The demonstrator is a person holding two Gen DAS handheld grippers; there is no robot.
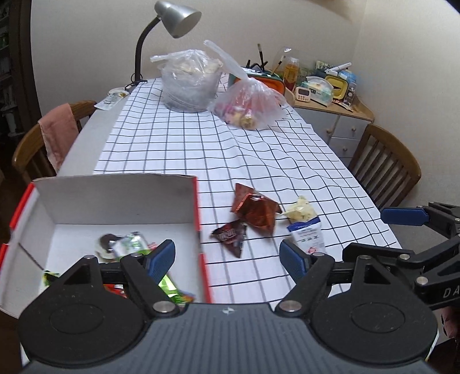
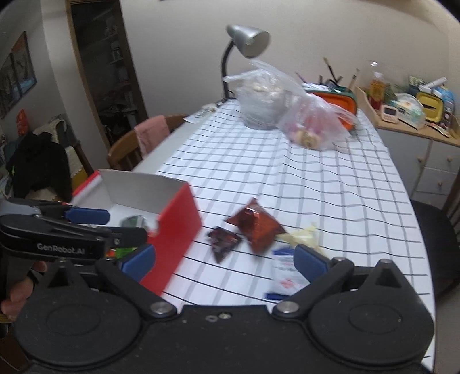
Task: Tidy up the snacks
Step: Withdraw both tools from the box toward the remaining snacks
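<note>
The left gripper, black with blue pads, is nearest the lens, its jaws spread wide and holding nothing; one finger hangs over the open red-and-white cardboard box, the other over the cloth. The right gripper, of the same build, has its jaws as far apart as they go, and they too are empty. A hand grips the left tool's handle at the left edge of the right wrist view.

The box sits at the near left corner of the table with its white, black-gridded cloth. Inside lie several wrapped snacks, among them a green-and-white packet and a bright green wrapper.

Just right of the box, on the cloth near the near edge, lie four loose items: a dark brown-red chocolate wrapper, a shiny copper-red foil pouch, a blue-and-white sachet, and a pale yellow crumpled bag touching the sachet's top.

At the far edge stand two clear plastic bags and a silver gooseneck desk lamp.
</note>
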